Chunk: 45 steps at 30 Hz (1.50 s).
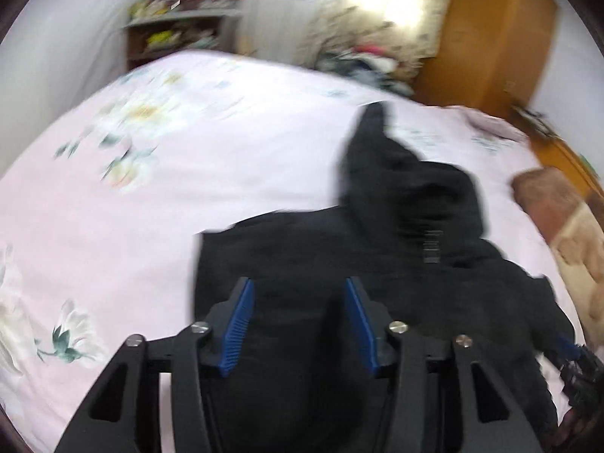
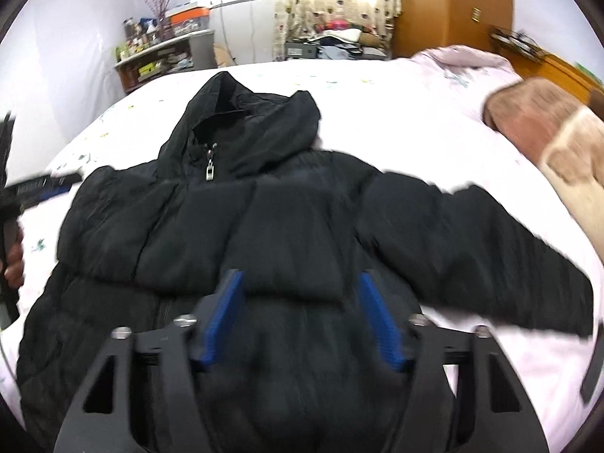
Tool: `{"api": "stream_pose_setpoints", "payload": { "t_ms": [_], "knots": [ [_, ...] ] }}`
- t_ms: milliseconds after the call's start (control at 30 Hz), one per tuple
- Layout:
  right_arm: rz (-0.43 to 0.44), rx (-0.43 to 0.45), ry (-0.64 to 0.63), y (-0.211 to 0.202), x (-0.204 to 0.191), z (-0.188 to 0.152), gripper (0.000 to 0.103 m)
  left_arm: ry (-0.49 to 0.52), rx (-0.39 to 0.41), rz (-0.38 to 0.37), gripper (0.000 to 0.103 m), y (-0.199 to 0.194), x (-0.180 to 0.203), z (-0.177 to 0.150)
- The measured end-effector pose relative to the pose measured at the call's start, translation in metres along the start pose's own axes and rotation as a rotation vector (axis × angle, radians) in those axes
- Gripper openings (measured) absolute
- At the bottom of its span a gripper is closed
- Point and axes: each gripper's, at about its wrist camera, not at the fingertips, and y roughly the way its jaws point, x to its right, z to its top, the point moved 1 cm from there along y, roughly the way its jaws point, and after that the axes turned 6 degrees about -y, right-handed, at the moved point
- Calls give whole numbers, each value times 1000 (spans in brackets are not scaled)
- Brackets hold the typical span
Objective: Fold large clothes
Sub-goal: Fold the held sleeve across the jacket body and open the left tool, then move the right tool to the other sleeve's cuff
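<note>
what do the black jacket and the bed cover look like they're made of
Black jacket: probably a synthetic shell over padding, going by its puffy quilted bands and faint sheen, with a metal-looking zip pull.
Bed cover: looks like smooth woven cloth, matte pale pink with a printed flower pattern; the exact fibre cannot be told.

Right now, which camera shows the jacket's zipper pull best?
The right wrist view: the jacket lies spread front up, the zipper pull plain below the hood. The left wrist view shows the jacket blurred from the side, the pull indistinct.
</note>
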Motion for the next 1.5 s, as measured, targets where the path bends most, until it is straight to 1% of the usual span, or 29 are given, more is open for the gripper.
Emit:
{"api": "stream_pose_setpoints", "payload": {
  "t_ms": [33, 67, 133, 167, 200, 233, 300, 400, 500, 567, 600, 667, 700, 733, 800, 833, 867, 900, 967, 1033, 1100, 1233, 1300, 1367, 1500],
  "knots": [
    [4, -5, -4, 8, -2, 6, 54, -23, -12, 8, 50, 8, -8, -1],
    [14, -18, -6, 26, -3, 17, 52, -30, -22, 6, 50, 14, -15, -5],
    [3, -47, -14, 51, -2, 25, 50, 7, -38, 22, 50, 29, -13, -15],
    [-16, -88, -15, 71, 0, 26, 48, 29, -44, 37, 50, 35, -9, -20],
    [-25, -131, -7, 87, 3, 21, 48, 47, -49, 47, 51, 42, -5, -26],
    [-19, -153, 5, 95, 6, 15, 48, 55, -51, 46, 51, 47, -4, -31],
    [12, -165, 39, 109, 12, -1, 48, 64, -41, 43, 51, 53, -5, -35],
    [-3, -148, 29, 111, 10, -8, 48, 72, -41, 49, 51, 57, -8, -36],
    [10, -160, 52, 107, 13, -4, 48, 78, -55, 47, 50, 47, -10, -27],
    [5, -160, 67, 96, 17, 0, 48, 77, -39, 14, 50, 29, -9, -21],
    [1, -133, 70, 81, 18, 3, 48, 77, -32, -10, 50, 17, -8, -20],
    [11, -95, 69, 63, 18, 1, 48, 95, -4, -62, 50, -9, -7, -30],
    [23, -83, 64, 54, 16, -5, 48, 110, -1, -66, 50, -14, -7, -38],
    [27, -89, 56, 54, 14, -8, 48, 122, -20, -59, 50, -13, -7, -48],
    [22, -156, 19, 70, 8, -25, 48, 129, -79, -23, 50, 5, -10, -64],
    [20, -180, 11, 77, 9, -30, 48, 124, -97, -21, 50, 14, -11, -69],
    [21, -191, 4, 85, 9, -34, 48, 128, -95, -21, 50, 19, -11, -72],
    [21, -184, 8, 90, 11, -36, 48, 130, -92, -14, 50, 23, -11, -73],
    [13, -195, 16, 92, 11, -34, 48, 123, -89, 0, 50, 25, -9, -72],
    [-1, -207, -7, 91, 7, -32, 48, 138, -91, 21, 51, 23, -6, -72],
    [-27, -221, -11, 80, 3, -28, 48, 159, -92, 47, 50, 11, 1, -72],
    [-22, -151, 22, 23, 3, -34, 48, 166, -53, 28, 50, -33, 12, -77],
    [-24, -126, 36, -6, 5, -45, 48, 163, -19, 4, 50, -63, 17, -86],
    [-22, -119, 52, -26, 3, -55, 48, 162, 4, -10, 50, -89, 21, -97],
    [-33, -95, 73, -74, 1, -81, 48, 163, 32, -36, 50, -138, 27, -124]
  ]
}}
